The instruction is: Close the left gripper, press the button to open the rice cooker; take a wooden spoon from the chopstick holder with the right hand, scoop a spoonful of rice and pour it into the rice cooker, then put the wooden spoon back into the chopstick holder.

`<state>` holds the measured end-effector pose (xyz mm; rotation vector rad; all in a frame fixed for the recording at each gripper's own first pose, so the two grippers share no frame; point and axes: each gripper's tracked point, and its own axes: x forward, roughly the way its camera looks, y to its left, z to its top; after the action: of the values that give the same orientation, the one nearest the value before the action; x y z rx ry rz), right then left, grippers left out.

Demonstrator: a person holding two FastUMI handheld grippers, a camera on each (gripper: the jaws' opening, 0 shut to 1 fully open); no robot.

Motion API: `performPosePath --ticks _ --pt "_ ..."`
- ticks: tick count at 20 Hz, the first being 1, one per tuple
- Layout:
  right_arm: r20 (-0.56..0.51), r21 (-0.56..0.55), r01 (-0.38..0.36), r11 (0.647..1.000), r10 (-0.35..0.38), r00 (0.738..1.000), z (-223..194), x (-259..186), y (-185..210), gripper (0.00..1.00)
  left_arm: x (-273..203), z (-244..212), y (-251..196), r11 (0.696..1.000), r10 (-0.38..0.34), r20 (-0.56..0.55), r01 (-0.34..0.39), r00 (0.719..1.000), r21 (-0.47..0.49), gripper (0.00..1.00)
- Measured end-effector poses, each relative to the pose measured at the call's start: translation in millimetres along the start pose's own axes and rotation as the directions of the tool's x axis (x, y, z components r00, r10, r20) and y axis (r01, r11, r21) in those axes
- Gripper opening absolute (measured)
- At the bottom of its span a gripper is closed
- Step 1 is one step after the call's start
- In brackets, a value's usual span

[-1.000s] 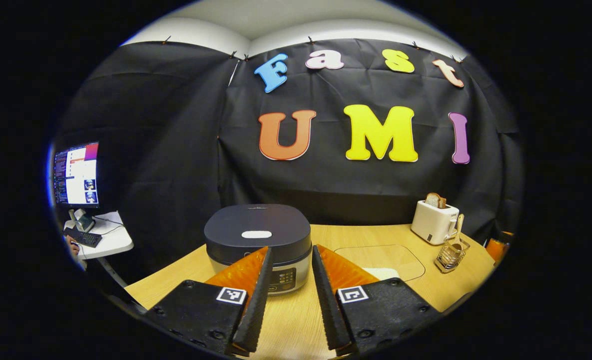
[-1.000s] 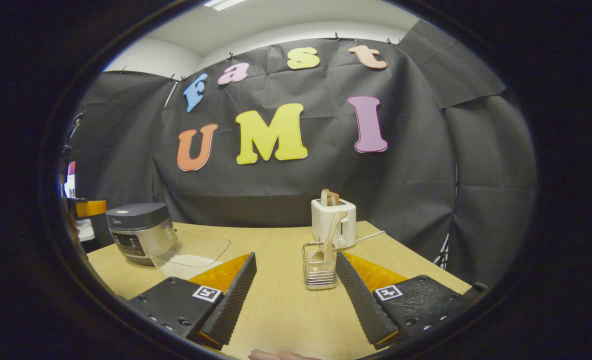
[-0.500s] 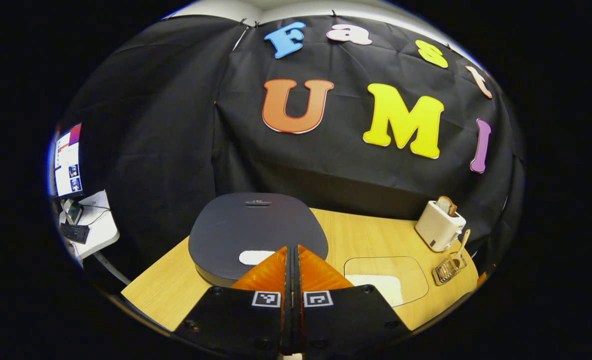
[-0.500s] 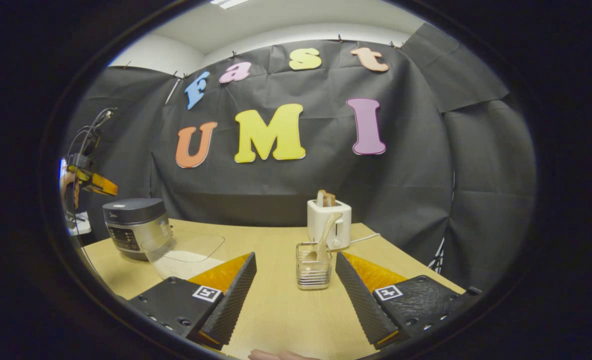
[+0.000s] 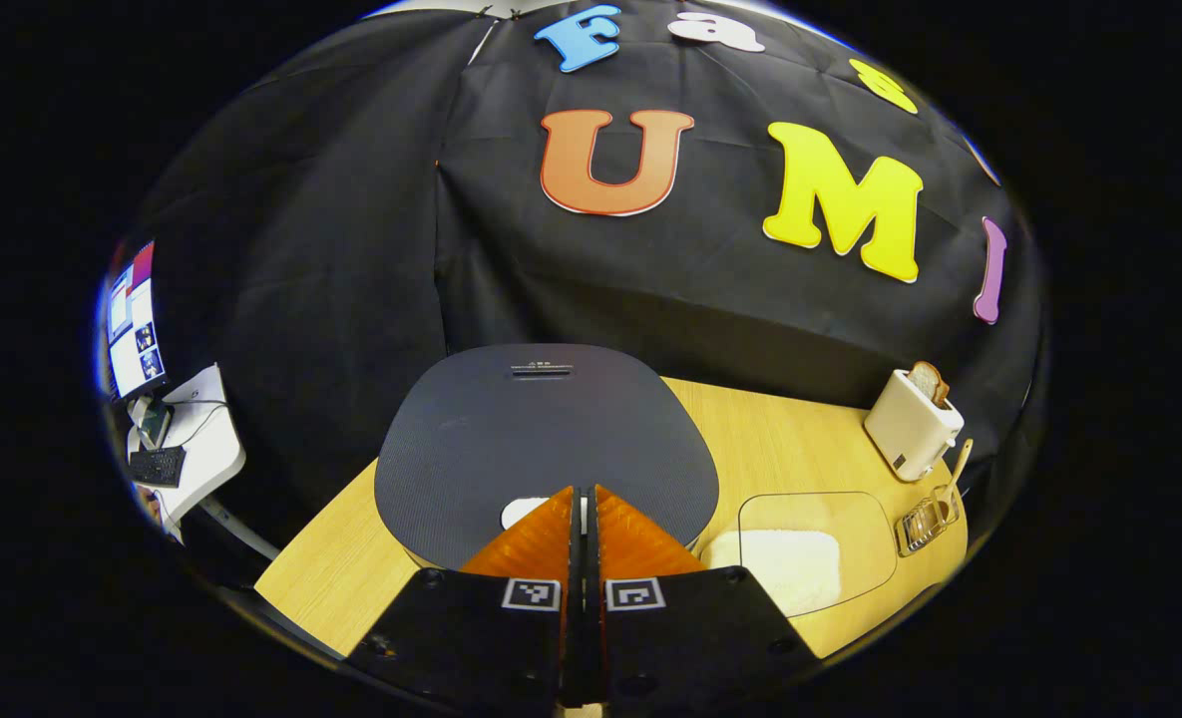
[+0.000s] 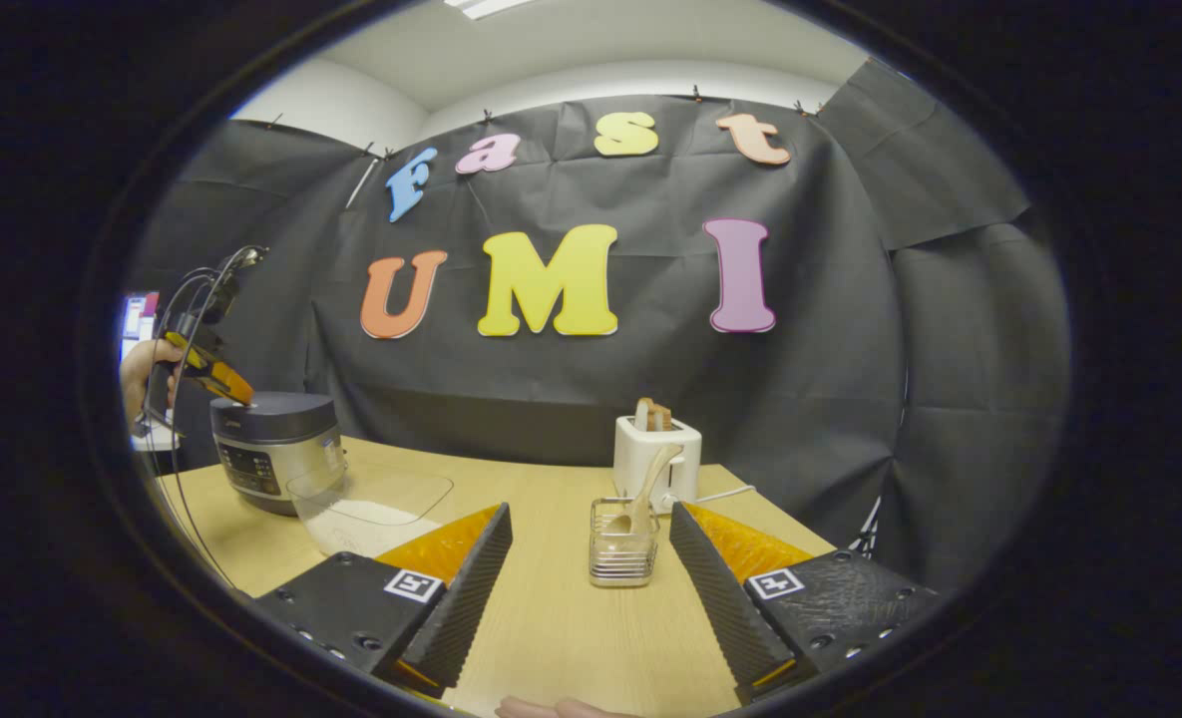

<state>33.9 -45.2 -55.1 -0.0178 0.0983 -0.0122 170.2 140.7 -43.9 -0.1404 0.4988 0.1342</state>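
The dark grey rice cooker (image 5: 541,429) stands closed on the wooden table (image 5: 351,568). My left gripper (image 5: 583,491) is shut with nothing in it, tips down on or just above the white lid button (image 5: 519,513), half hiding it. From the right gripper view the rice cooker (image 6: 273,449) is far left, with the left gripper (image 6: 213,374) angled onto its lid. My right gripper (image 6: 589,511) stands open, just short of the wire chopstick holder (image 6: 622,543). The wooden spoon (image 6: 647,484) leans in that holder. A clear container of rice (image 6: 371,509) sits beside the cooker.
A white toaster (image 6: 655,459) with bread stands behind the holder, its cord running right. A hand (image 6: 142,369) holds the left gripper. A side table (image 5: 201,459) with a monitor and keyboard stands off the table's left end. The cloth wall runs along the table's far edge.
The left gripper shut, rose and tilted down over the cooker lid, then came closer to the button. The right gripper stayed open and drifted only slightly.
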Motion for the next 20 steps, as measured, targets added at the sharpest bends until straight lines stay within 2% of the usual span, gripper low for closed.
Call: performPosePath --ticks 3,8,11,13,17,20 --pt "0.006 0.006 -0.013 1.000 0.013 1.000 1.8 -1.7 3.0 0.95 0.3 -3.1 2.0 0.999 0.009 -0.024 -0.008 1.000 0.049 0.03" --pt "0.017 0.015 -0.019 1.000 0.019 1.000 8.1 -8.0 2.1 0.95 1.7 -4.9 2.3 0.999 0.011 -0.030 -0.009 0.999 0.044 0.03" --pt "0.030 0.031 -0.022 0.999 0.021 0.999 13.5 -12.4 2.1 0.95 1.2 -0.7 2.6 0.998 0.043 -0.016 -0.042 0.999 0.043 0.03" --pt "0.037 0.019 -0.010 1.000 0.010 0.999 15.4 -14.2 0.1 0.95 -5.0 6.0 0.4 0.997 0.060 0.013 -0.060 0.998 0.054 0.03" --pt "0.035 0.014 -0.004 1.000 0.004 0.999 13.2 -13.8 0.3 0.95 -43.6 45.7 -5.8 0.988 0.071 0.173 -0.093 0.982 0.125 0.03" --pt "0.014 0.029 -0.003 1.000 0.003 1.000 8.4 -10.9 -0.5 0.95 -71.6 49.1 -32.8 0.993 -0.014 0.194 -0.009 0.981 0.116 0.02"
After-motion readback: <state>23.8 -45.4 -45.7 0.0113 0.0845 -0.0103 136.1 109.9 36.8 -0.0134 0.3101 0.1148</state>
